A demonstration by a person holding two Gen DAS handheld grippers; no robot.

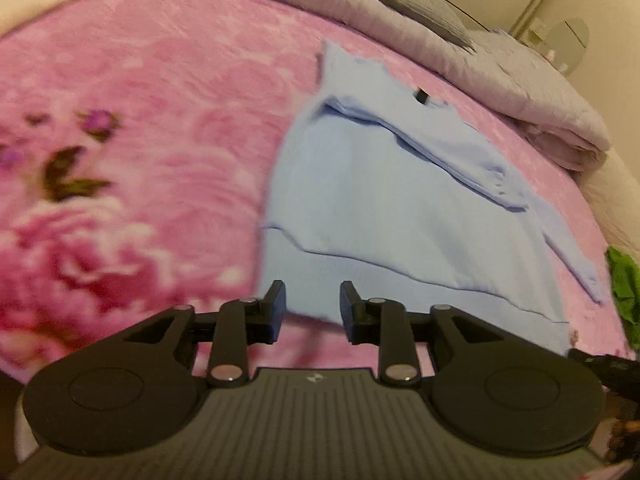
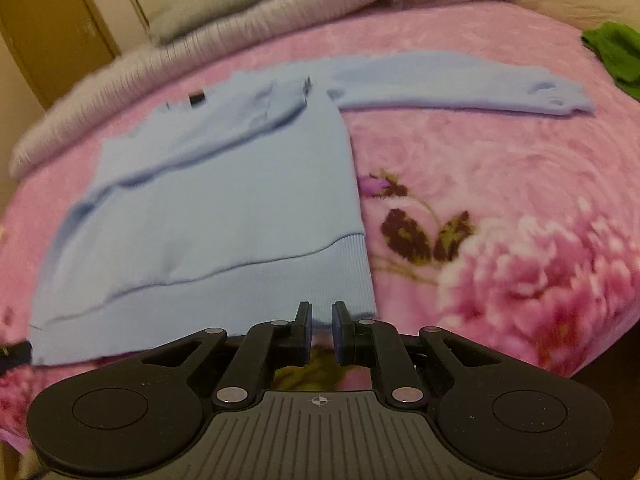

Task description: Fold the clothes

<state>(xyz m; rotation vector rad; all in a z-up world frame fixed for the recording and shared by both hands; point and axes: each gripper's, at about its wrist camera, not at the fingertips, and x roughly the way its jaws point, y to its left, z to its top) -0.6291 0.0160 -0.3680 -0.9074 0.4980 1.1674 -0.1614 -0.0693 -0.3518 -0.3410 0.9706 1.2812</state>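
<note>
Now your left tool [image 1: 312, 308] gapes empty, your right tool [image 2: 322, 330] nearly closed on nothing, both by the blue sweater's [image 2: 224, 200] hem, one sleeve [image 2: 460, 84] still unfolded.

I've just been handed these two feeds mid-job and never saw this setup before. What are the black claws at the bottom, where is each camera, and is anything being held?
Each claw is a hand-held two-finger gripper; a camera sits on it, looking along its fingers. One picture shows the left gripper, open and empty. The other shows the right gripper, a narrow gap between its fingers, also empty. Both look down at a light blue sweater on a pink flowered blanket, one sleeve stretched sideways, the other folded across the body. A green cloth lies at the blanket's edge.
</note>
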